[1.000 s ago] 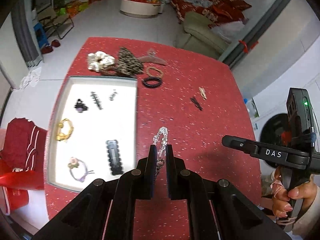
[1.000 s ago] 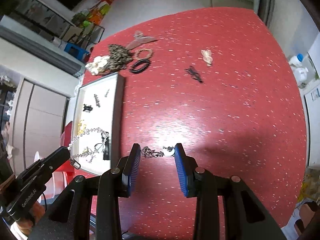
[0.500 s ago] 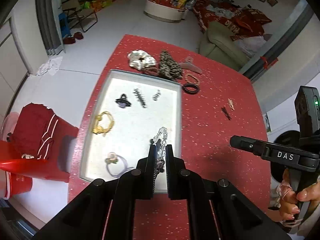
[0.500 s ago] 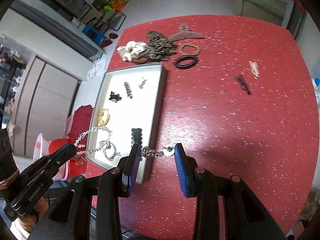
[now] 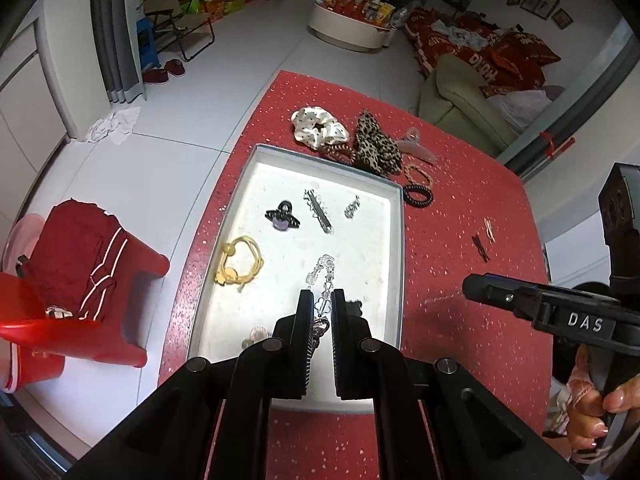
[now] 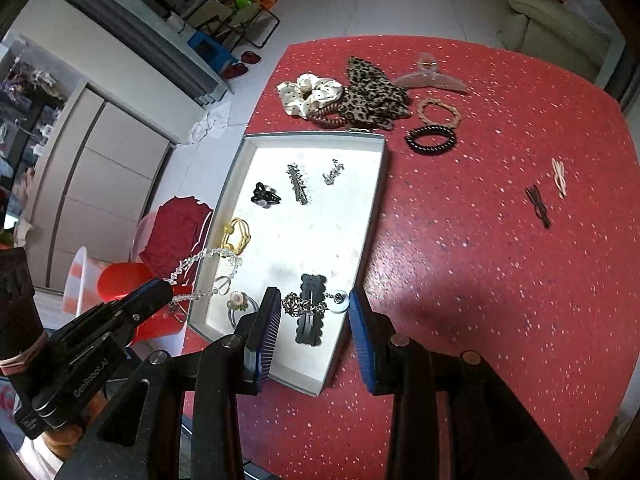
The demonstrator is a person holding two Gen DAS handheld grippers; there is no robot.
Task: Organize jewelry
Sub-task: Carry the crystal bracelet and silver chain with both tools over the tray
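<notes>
while both grippers hang above the white tray (image 6: 376,184):
left gripper (image 5: 321,304): fingers narrow, pinching a clear bead bracelet (image 5: 322,276) that dangles over the tray's middle.
right gripper (image 6: 314,306): fingers wide, a dark ornate earring (image 6: 310,305) spanning between the pads; grip cannot be told.
tray: at 11 o'clock on the red table (image 6: 500,260), holding clips and a yellow tie (image 6: 236,234).
scrunchies (image 6: 344,94): at 12 o'clock beyond the tray.

A red plastic stool (image 5: 80,320) with red cloth (image 5: 76,256) on it stands beside a red speckled table (image 5: 460,280).
</notes>
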